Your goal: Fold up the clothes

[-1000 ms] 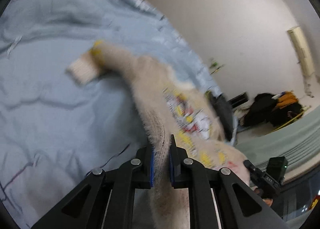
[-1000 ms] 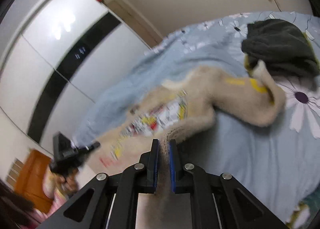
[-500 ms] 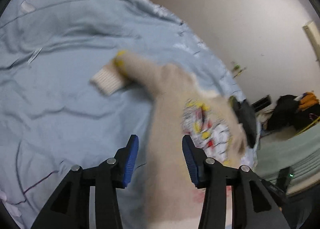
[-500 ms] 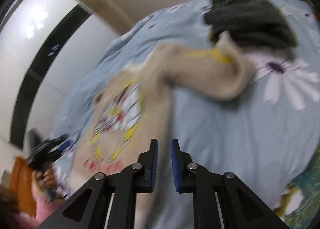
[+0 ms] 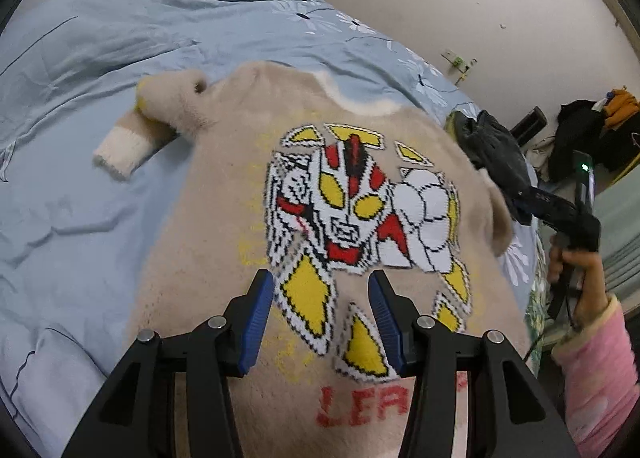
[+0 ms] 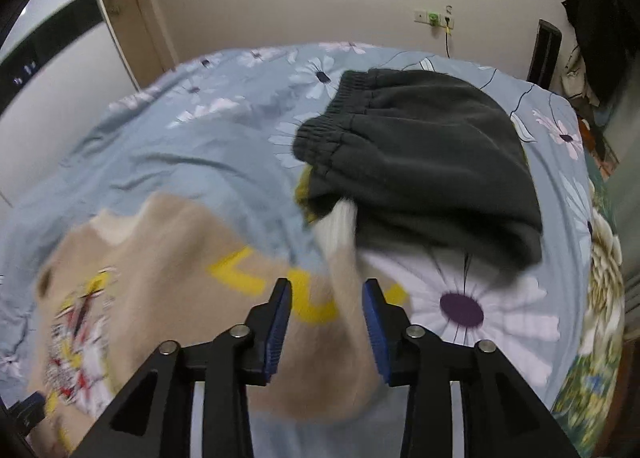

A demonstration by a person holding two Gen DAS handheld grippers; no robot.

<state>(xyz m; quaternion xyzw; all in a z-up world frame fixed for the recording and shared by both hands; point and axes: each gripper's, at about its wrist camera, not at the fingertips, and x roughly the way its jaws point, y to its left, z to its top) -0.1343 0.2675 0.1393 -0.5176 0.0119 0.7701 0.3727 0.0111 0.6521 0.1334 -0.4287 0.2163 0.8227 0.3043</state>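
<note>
Left gripper (image 5: 321, 312): mine, nearest; jaws spread apart, nothing between the blue pads; it hangs over the lower chest of the beige sweater (image 5: 224, 242), above the red lettering near the hem.

Right gripper (image 6: 326, 322): mine; jaws likewise parted and empty; it hangs over the sweater's right sleeve (image 6: 280, 290), the one with yellow marks, which is blurred in this view.

Beige sweater: spread face up on the blue floral bedspread (image 5: 80, 106), printed figure showing, collar toward the far side; not folded as it lies.

Left sleeve (image 5: 160, 114): doubled back on itself beside the shoulder, its white cuff (image 5: 118, 150) pointing out onto the bedspread.

Right cuff (image 6: 340, 218): runs up to, and seems to touch, the dark grey garment (image 6: 424, 162); whether it goes under it I cannot tell.

Dark grey garment: bundled, elastic waistband toward the wall; farthest item on the bed.

Handling note, my judgement: flatten the body and straighten both sleeves before any crease; grip the knit by its edge, a thin pinch of one layer; draw the right cuff clear of the dark garment so the two do not drag together; keep folds square to the collar.
</note>
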